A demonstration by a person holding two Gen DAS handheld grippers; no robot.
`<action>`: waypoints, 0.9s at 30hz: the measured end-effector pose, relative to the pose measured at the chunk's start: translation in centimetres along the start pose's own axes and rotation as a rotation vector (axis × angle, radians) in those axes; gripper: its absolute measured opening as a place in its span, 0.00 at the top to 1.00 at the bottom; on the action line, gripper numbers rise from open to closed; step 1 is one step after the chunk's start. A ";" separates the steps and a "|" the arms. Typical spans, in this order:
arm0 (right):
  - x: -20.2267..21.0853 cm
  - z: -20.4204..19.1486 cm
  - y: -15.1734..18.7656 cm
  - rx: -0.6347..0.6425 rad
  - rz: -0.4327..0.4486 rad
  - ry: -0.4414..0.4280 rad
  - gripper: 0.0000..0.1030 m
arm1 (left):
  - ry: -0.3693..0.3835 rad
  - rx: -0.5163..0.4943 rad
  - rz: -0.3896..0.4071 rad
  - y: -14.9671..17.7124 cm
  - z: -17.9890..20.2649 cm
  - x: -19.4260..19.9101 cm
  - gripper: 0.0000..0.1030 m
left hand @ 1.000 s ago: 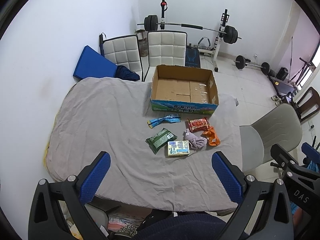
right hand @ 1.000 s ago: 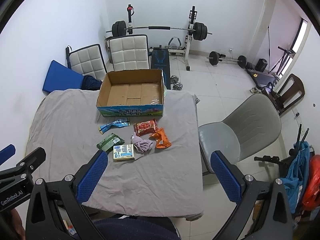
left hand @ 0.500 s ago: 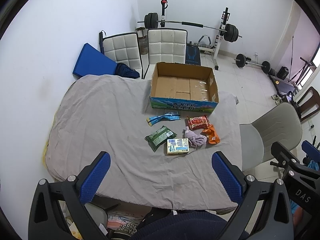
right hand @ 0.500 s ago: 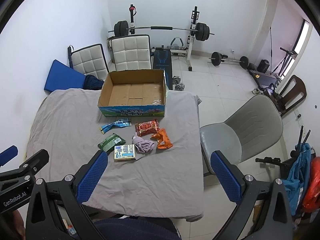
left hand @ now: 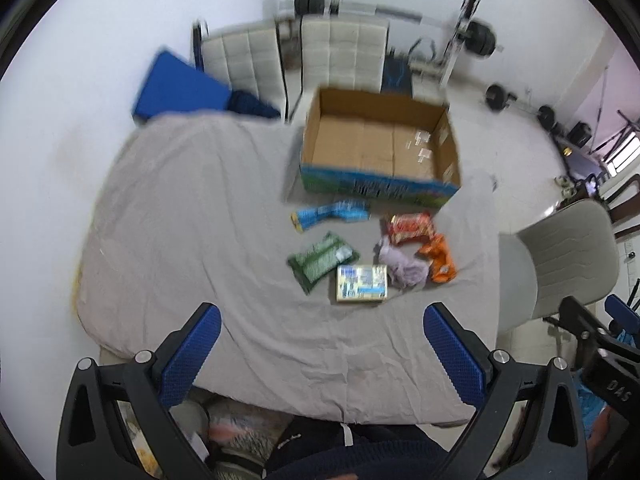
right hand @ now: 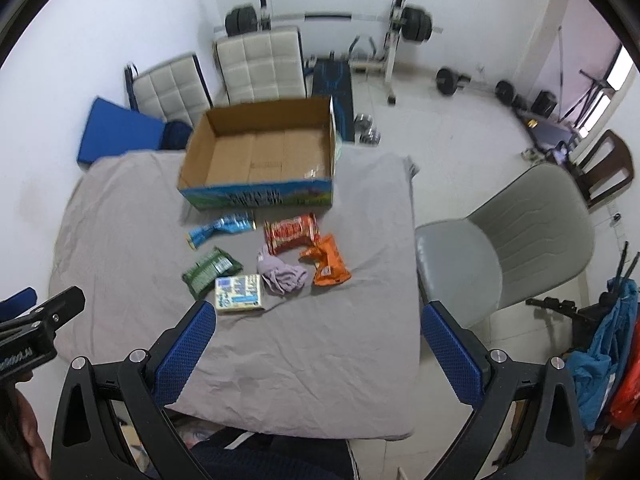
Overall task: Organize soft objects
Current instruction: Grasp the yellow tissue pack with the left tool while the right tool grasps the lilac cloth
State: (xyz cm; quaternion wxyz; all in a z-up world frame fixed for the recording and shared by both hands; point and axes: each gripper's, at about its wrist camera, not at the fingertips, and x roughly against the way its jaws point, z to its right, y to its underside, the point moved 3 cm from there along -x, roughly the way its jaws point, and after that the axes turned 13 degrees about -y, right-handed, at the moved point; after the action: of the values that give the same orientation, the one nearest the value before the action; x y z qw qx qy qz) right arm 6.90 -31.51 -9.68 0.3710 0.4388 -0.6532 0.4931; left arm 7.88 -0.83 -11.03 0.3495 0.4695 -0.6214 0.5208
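Soft packets and a crumpled lilac cloth [right hand: 282,276] lie in a cluster on the wrinkled grey sheet [right hand: 120,240], just before the open cardboard box [right hand: 260,152].
Crinkly packets: blue [right hand: 222,228], green [right hand: 210,270], red [right hand: 292,232], orange [right hand: 326,260]. Left gripper [left hand: 322,354] and right gripper [right hand: 318,350] hover above, jaws wide apart, holding nothing.

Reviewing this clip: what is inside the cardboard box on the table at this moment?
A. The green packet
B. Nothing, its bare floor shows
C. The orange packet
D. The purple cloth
B. The cardboard box shows only its bare brown floor, while the orange packet, purple cloth and green packet all lie on the grey sheet in front of it.
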 end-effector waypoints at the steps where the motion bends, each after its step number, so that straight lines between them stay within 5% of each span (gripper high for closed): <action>1: -1.9 0.5 -0.3 0.002 -0.030 -0.007 0.00 | -0.003 0.001 -0.034 -0.3 0.4 -2.1 0.00; 6: -11.8 3.0 -1.3 0.026 -0.193 -0.007 0.00 | -0.064 -0.028 -0.203 -0.5 2.8 -11.3 0.00; 9: -16.5 4.3 -1.4 0.024 -0.267 0.006 0.00 | 0.028 0.022 -0.400 0.3 4.3 -16.8 0.01; 15: -24.1 5.8 -1.9 0.009 -0.336 0.003 0.01 | 0.232 0.347 -0.730 2.1 6.6 -26.2 0.02; 19: -27.5 6.1 -2.6 0.010 -0.363 0.002 0.07 | 0.285 0.513 -0.852 2.7 7.9 -30.3 0.02; 22: -29.2 5.8 -3.1 0.031 -0.389 -0.012 0.23 | 0.335 0.622 -0.928 3.3 9.2 -32.6 0.05; 27: -30.7 5.2 -3.5 0.078 -0.416 -0.029 0.26 | 0.430 0.760 -1.016 3.3 12.1 -34.3 0.05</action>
State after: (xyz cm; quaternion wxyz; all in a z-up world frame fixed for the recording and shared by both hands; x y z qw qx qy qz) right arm 20.39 -30.60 -37.98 0.4382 0.5852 -0.5342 0.4245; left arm 16.20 -5.02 -46.37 0.4777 0.6798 -0.0132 0.5563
